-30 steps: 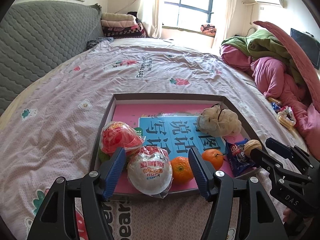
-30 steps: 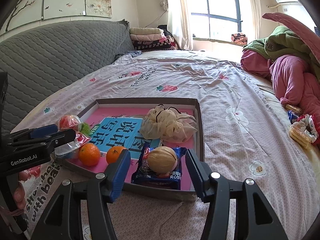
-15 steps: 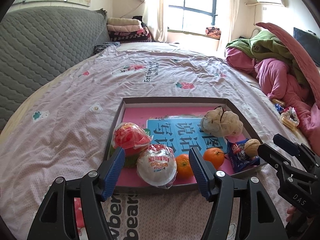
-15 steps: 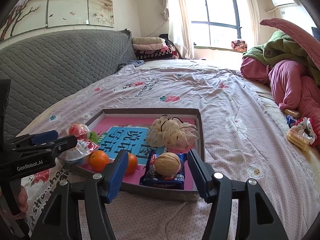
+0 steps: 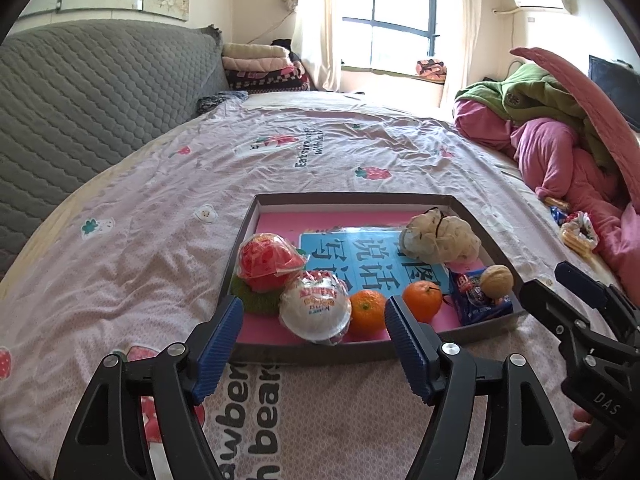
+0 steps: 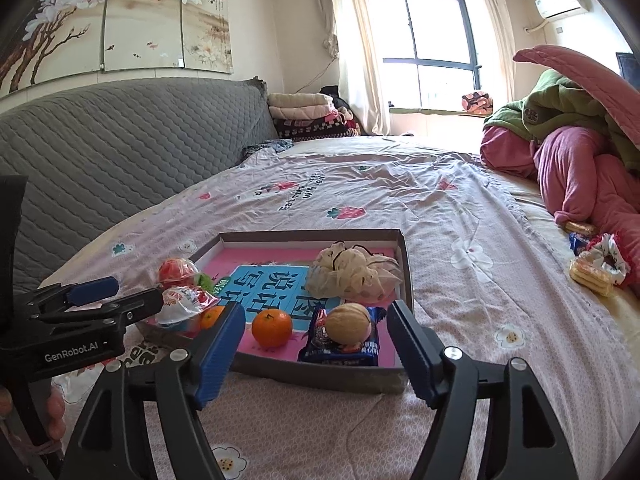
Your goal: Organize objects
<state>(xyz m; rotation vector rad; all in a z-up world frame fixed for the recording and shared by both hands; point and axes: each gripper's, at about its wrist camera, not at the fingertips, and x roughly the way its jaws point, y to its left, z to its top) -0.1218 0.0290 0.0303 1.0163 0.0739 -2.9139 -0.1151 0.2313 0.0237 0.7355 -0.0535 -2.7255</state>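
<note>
Opening, my left gripper (image 5: 310,326) and right gripper (image 6: 316,330) hover empty before the tray (image 5: 240,252) on the bedsheet (image 5: 160,200), holding tangerines (image 5: 422,301), walnut (image 6: 347,323), wrapped eggs (image 5: 314,306).

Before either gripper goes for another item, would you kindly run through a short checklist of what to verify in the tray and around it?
1. Left gripper empty: ok, jaws opening, nothing between them.
2. Right gripper empty: ok, jaws opening, nothing pressed by the pads.
3. Walnut settled: ok, resting on the blue snack packet inside the tray.
4. Both oranges in the tray: ok, side by side near the front wall.
5. All items collected: not ok, snacks lie on the bedsheet by the pink bedding.
6. White wrapped egg stable: cannot tell, it sits close against the front wall.
</note>
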